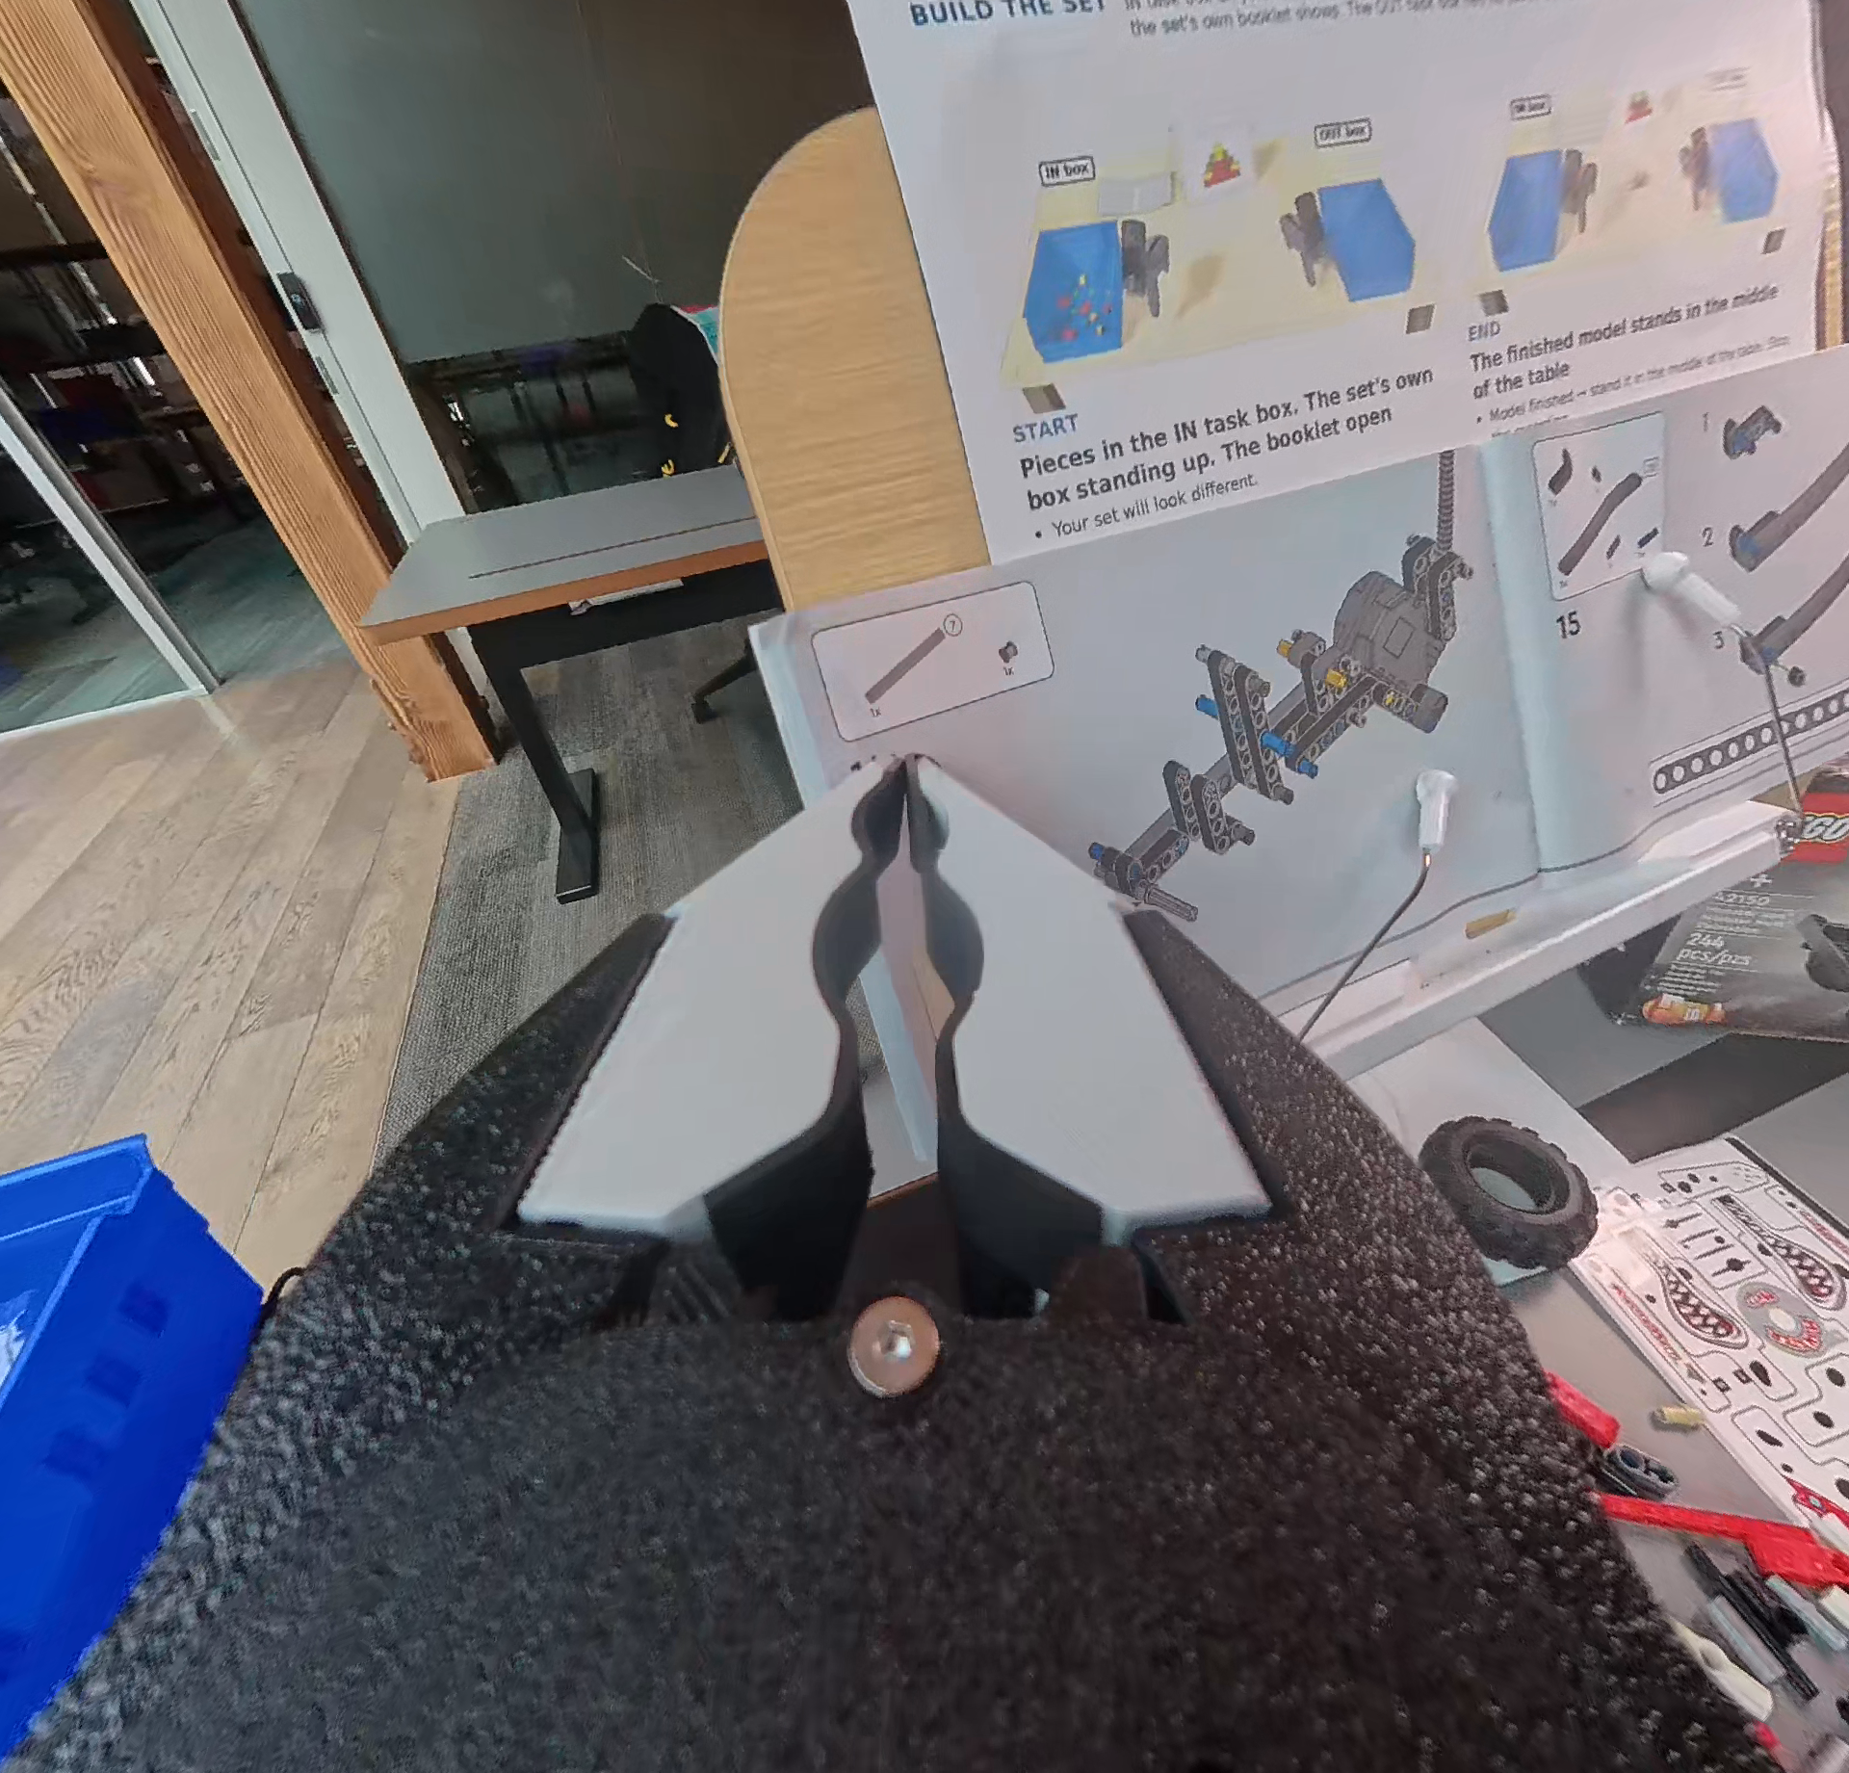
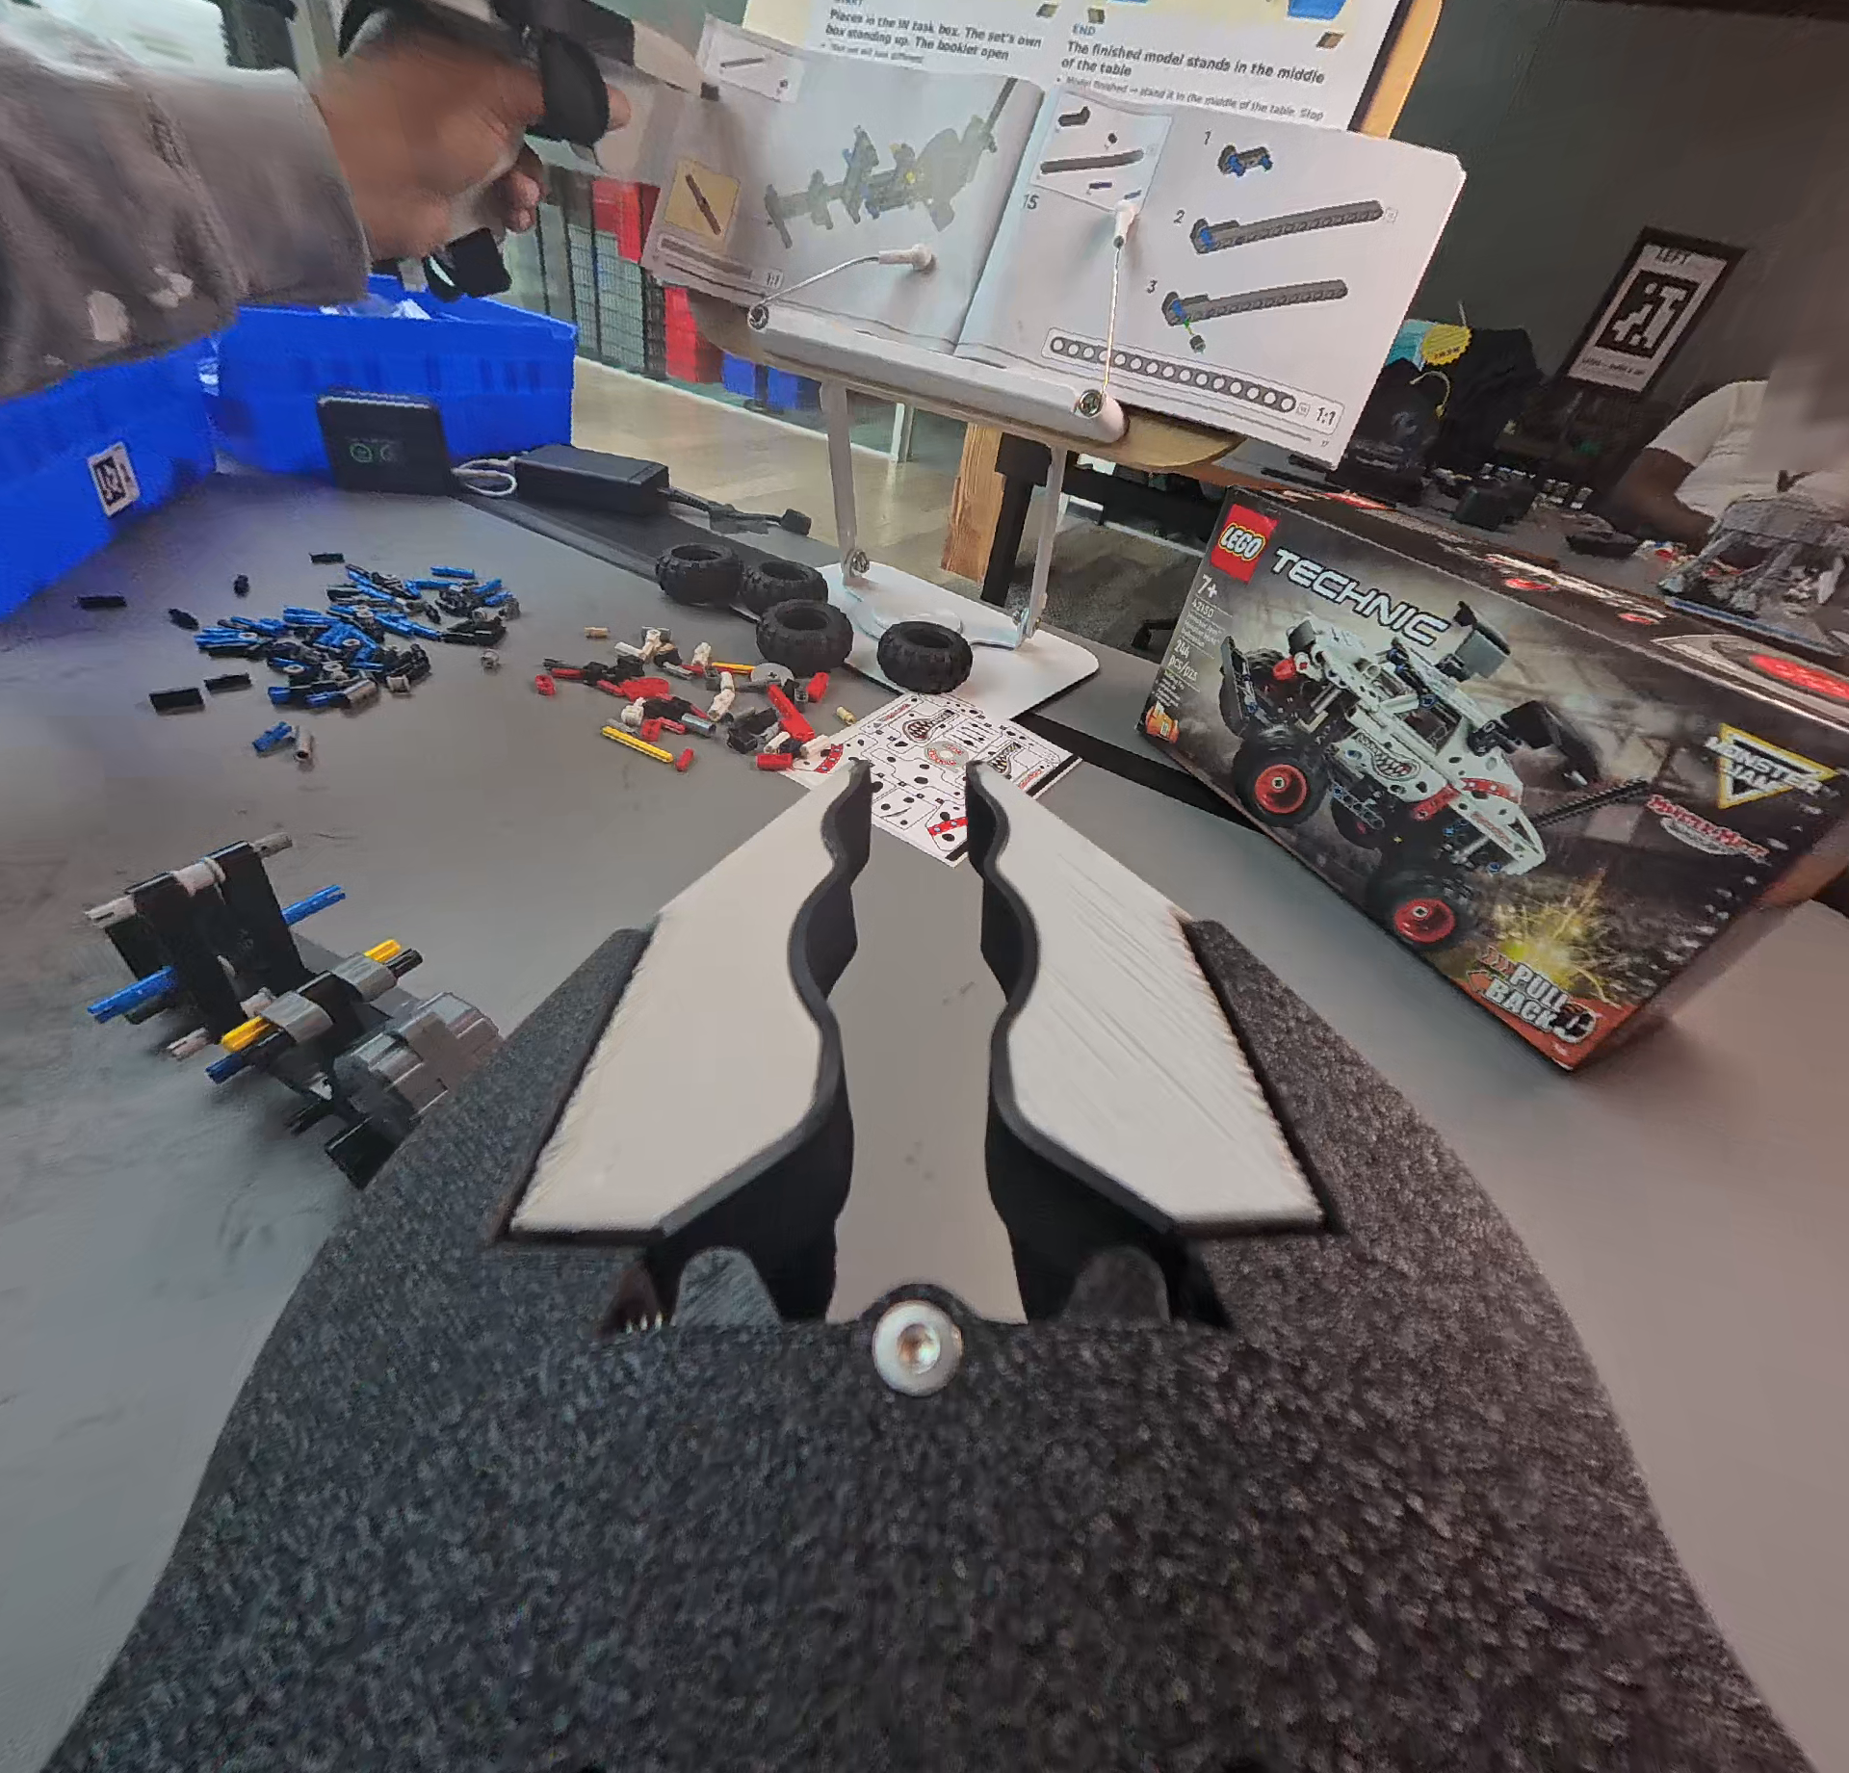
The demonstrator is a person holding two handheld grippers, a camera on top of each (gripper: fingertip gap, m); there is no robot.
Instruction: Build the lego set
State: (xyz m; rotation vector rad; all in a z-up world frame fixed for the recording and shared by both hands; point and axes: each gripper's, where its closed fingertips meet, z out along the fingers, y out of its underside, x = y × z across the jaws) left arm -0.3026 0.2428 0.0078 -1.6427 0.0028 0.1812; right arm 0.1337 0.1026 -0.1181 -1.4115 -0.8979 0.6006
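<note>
My left gripper (image 1: 905, 769) is shut, raised off the table, its tips pressed together in front of the left page of the open booklet (image 1: 1251, 724). I cannot tell whether a page is pinched. In the right wrist view a hand (image 2: 430, 144) holds it by the left edge of the booklet (image 2: 1001, 224). My right gripper (image 2: 915, 774) is open and empty above the grey table (image 2: 450, 824). A part-built black, grey and blue assembly (image 2: 270, 985) lies to its left. Blue and black pins (image 2: 350, 634) and red and white parts (image 2: 690, 694) lie beyond.
Several black tyres (image 2: 800, 629) sit by the booklet stand's base (image 2: 1041, 664). A sticker sheet (image 2: 931, 744) lies just past my right fingertips. The set's box (image 2: 1501, 754) stands at the right. Blue bins (image 2: 400, 364) stand at the back left. A printed task sheet (image 1: 1351, 174) hangs behind the booklet. My hands' fingertips stand some 50 cm from each other.
</note>
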